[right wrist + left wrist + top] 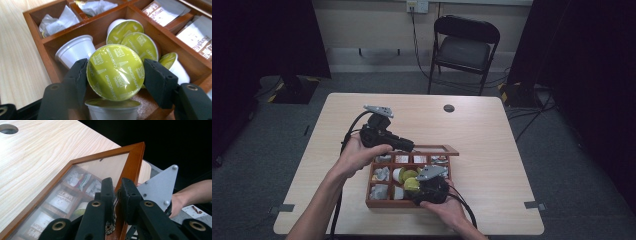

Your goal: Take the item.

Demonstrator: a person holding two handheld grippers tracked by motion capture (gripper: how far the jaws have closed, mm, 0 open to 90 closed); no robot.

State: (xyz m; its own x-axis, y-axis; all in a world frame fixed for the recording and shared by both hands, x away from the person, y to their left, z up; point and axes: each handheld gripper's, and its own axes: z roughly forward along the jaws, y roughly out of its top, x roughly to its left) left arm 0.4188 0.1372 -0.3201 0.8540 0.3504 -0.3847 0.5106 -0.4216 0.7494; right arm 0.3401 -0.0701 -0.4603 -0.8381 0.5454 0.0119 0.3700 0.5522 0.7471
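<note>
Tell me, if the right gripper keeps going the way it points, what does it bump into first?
The right gripper already clamps a green-lidded capsule. Straight ahead lie other capsules in the wooden box, so the held one would probably hit those first, though depth is hard to judge.

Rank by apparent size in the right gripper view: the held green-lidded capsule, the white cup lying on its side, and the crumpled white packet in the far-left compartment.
1. Held capsule, largest, though it is nearest the camera.
2. White cup on its side.
3. Crumpled packet; close to the cup, so that order is unsure.
</note>
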